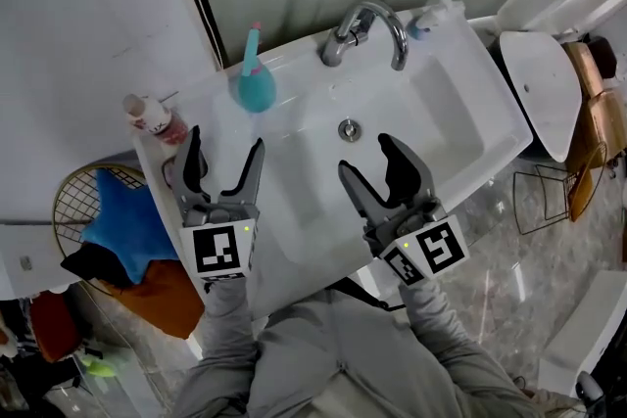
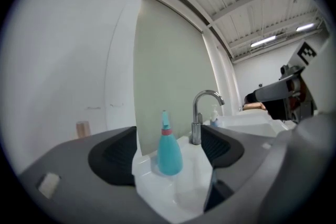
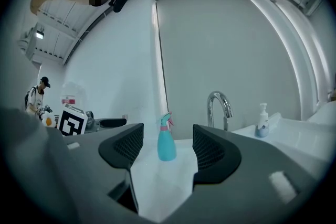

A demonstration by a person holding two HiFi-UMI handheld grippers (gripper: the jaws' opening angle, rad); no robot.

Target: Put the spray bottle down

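A teal spray bottle (image 1: pixel 254 83) with a pink collar stands upright on the white sink's (image 1: pixel 460 83) back ledge, left of the chrome tap (image 1: pixel 364 32). My left gripper (image 1: pixel 224 163) hovers open over the sink's left side, short of the bottle, which shows between its jaws (image 2: pixel 169 148). My right gripper (image 1: pixel 377 167) is open above the basin, nothing between its jaws. From the right gripper view the spray bottle (image 3: pixel 166 144) stands farther off on the ledge.
A pink-labelled bottle (image 1: pixel 152 117) stands at the sink's left corner. A soap dispenser (image 1: pixel 423 21) sits right of the tap. A wire basket (image 1: pixel 93 201) with blue and orange cloth is left of the sink; a toilet (image 1: pixel 544 83) is at right. A person stands far left in the right gripper view.
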